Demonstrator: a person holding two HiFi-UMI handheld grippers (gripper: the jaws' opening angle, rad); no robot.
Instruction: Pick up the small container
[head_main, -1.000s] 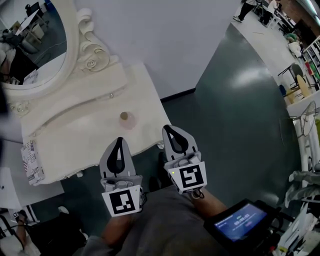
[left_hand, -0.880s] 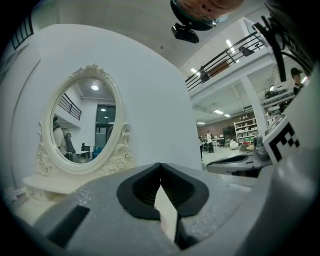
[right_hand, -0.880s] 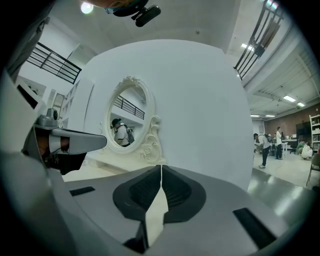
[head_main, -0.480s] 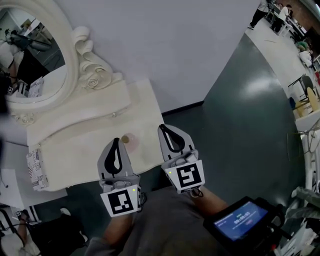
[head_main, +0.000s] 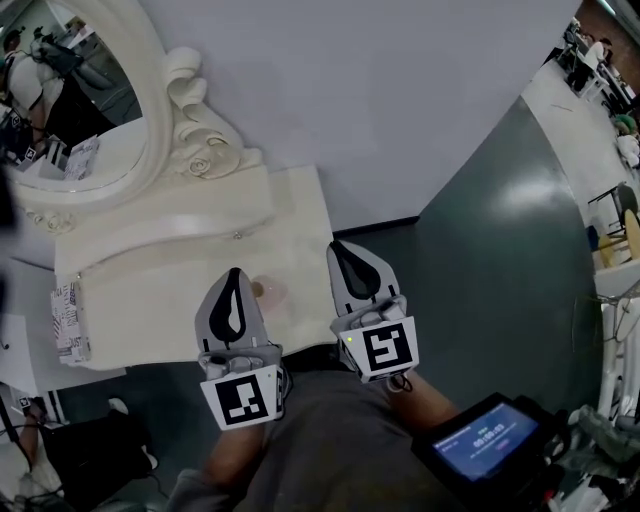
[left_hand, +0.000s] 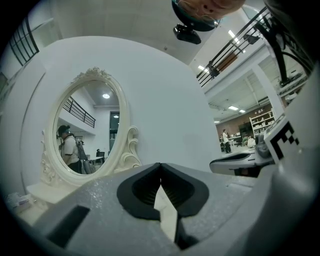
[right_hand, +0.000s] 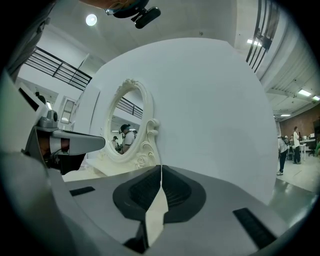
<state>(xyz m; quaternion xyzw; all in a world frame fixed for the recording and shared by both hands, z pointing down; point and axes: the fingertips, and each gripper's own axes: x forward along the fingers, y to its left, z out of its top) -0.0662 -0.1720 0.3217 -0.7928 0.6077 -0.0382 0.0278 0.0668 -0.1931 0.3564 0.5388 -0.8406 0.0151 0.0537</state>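
The small container (head_main: 266, 292), pinkish with a gold lid, stands near the front right of the cream dressing table (head_main: 150, 310). My left gripper (head_main: 235, 272) is shut and holds nothing. Its tip reaches over the table's front edge, and the container sits just to its right. My right gripper (head_main: 337, 246) is shut too and holds nothing, hanging off the table's right edge above the floor. In the left gripper view the jaws (left_hand: 160, 164) meet with only the table surface beyond them. The right gripper view shows its jaws (right_hand: 161, 166) pressed together likewise. Neither gripper view shows the container.
An oval mirror (head_main: 80, 90) in a carved cream frame stands at the table's back against a white wall. A printed packet (head_main: 68, 320) lies at the table's left end. Dark green floor (head_main: 500, 260) spreads to the right. A device with a lit screen (head_main: 488, 438) is at bottom right.
Both grippers have moved forward toward the table. The left tip now reaches over the front edge, with the container close beside it. Both stayed shut.
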